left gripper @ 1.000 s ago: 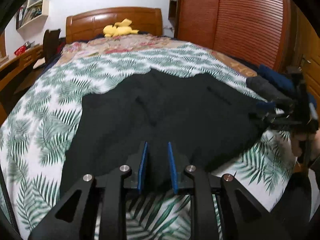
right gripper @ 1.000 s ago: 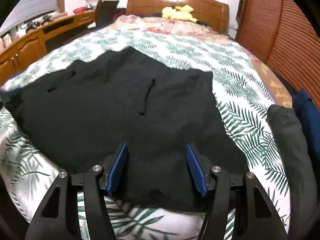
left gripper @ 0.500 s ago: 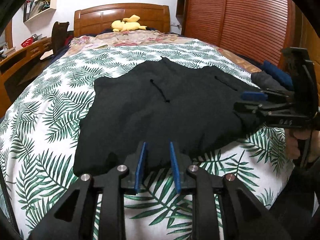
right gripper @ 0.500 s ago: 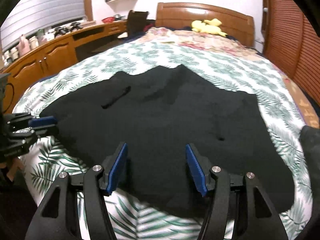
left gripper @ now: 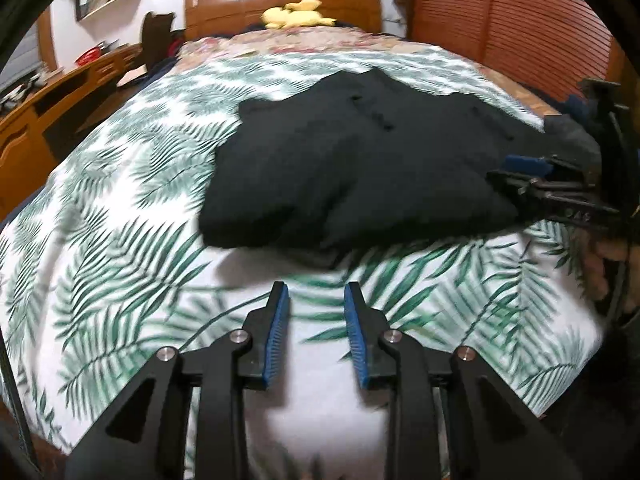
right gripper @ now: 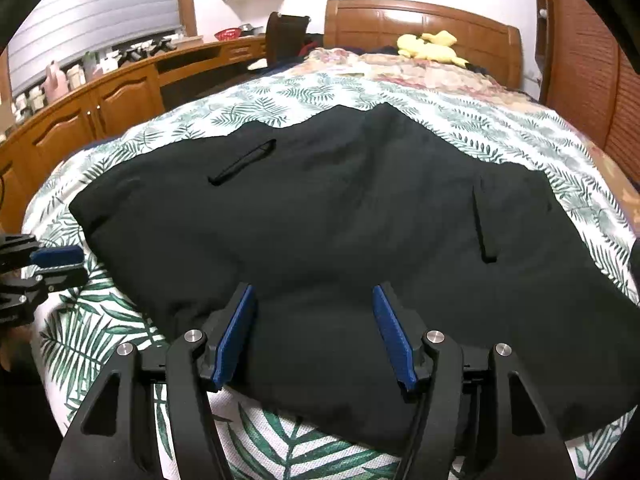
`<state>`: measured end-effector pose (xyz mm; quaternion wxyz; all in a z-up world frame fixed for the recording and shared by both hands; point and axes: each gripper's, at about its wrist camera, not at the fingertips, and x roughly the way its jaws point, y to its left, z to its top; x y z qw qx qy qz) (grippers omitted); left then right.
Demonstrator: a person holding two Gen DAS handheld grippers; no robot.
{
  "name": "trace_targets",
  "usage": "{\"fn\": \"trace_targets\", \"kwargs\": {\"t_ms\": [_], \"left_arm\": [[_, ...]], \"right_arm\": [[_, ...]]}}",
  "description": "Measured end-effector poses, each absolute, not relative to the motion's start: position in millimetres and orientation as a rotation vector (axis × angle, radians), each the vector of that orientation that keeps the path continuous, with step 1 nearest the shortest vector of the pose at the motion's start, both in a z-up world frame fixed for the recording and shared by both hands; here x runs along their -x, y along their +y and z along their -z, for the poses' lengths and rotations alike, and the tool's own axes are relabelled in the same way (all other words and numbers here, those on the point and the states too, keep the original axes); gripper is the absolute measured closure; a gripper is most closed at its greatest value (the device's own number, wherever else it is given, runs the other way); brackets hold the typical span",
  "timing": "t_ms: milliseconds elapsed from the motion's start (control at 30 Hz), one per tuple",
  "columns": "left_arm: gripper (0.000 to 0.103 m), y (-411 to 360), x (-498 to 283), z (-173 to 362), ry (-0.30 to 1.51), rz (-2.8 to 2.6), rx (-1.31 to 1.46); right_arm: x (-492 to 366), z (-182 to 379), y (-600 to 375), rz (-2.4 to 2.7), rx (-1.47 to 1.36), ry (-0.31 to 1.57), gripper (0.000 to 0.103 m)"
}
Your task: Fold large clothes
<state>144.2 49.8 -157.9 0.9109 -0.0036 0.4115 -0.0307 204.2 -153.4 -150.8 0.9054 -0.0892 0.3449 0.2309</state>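
A large black garment [right gripper: 340, 232] lies spread on the leaf-print bedspread [left gripper: 120, 200]; it also shows in the left wrist view [left gripper: 360, 176]. My left gripper [left gripper: 316, 300] is open and empty, above bare bedspread just short of the garment's near edge. It shows at the left edge of the right wrist view [right gripper: 60, 264]. My right gripper [right gripper: 314, 300] is open wide and empty, low over the garment's near edge. It shows at the right of the left wrist view [left gripper: 516, 168], at the garment's right end.
A yellow plush toy [right gripper: 432, 46] lies by the wooden headboard [left gripper: 280, 0]. A wooden desk with cabinets [right gripper: 100, 96] runs along the left. Slatted wooden wardrobe doors [left gripper: 500, 20] stand on the right. Folded dark clothes [left gripper: 572, 136] lie at the bed's right edge.
My left gripper has pulled back off the garment and now sits over bare bedspread, with its jaws slightly wider. My right gripper has swung round leftward and stays open over the garment.
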Motion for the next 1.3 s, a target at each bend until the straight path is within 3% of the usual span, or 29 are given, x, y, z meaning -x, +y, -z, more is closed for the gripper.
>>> {"fn": "trace_targets", "kwargs": {"t_ms": [367, 967, 1300], "left_arm": [[0.066, 82.9, -142.8, 166.1, 0.866, -0.070, 0.039], [0.066, 73.6, -169.3, 119.5, 0.780, -0.013, 0.075], [0.060, 77.6, -205.3, 152.9, 0.898, -0.072, 0.043]], "right_arm": [[-198.3, 149.4, -150.3, -0.474, 0.219, 0.697, 0.040], [-198.2, 149.3, -148.1, -0.475, 0.220, 0.698, 0.040], [-195.4, 149.4, -146.2, -0.483, 0.232, 0.696, 0.040]]}}
